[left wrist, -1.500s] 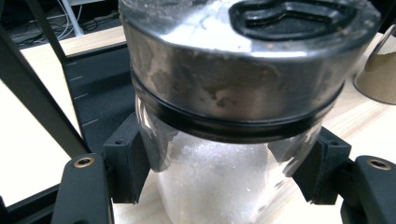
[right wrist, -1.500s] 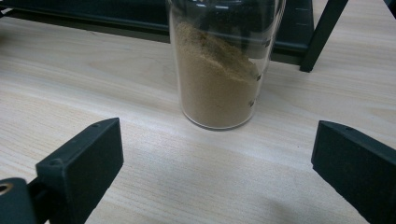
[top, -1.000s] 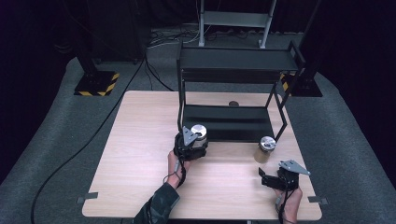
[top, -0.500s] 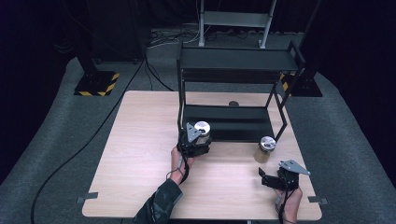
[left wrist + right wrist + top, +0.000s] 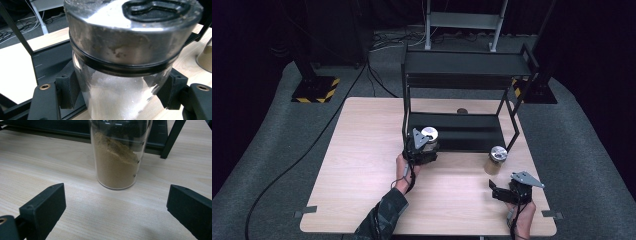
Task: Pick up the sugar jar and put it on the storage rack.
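Two glass jars with metal lids are in play, and the work appears to be about half begun: the jar of white powder (image 5: 429, 138) is clamped in the left tongs (image 5: 421, 148) at the front left edge of the black rack's (image 5: 467, 64) lower shelf (image 5: 462, 131), its base not clearly set down, so it may be going onto that shelf or coming off it; which one cannot be told. In the left gripper view the pads (image 5: 67, 88) press both sides of the glass just under the lid. The jar of brown powder (image 5: 496, 160) stands untouched on the wooden worktop (image 5: 362, 165), just in front of the rack's right front leg. The right tongs (image 5: 507, 192) hover near it with jaws spread wide and nothing between them, aimed at the glass. By count: two jars, two tongs, one two-tier rack, and one small dark round thing (image 5: 461, 111) on the worktop behind the rack, too small to name. Both shelves look bare of jars.
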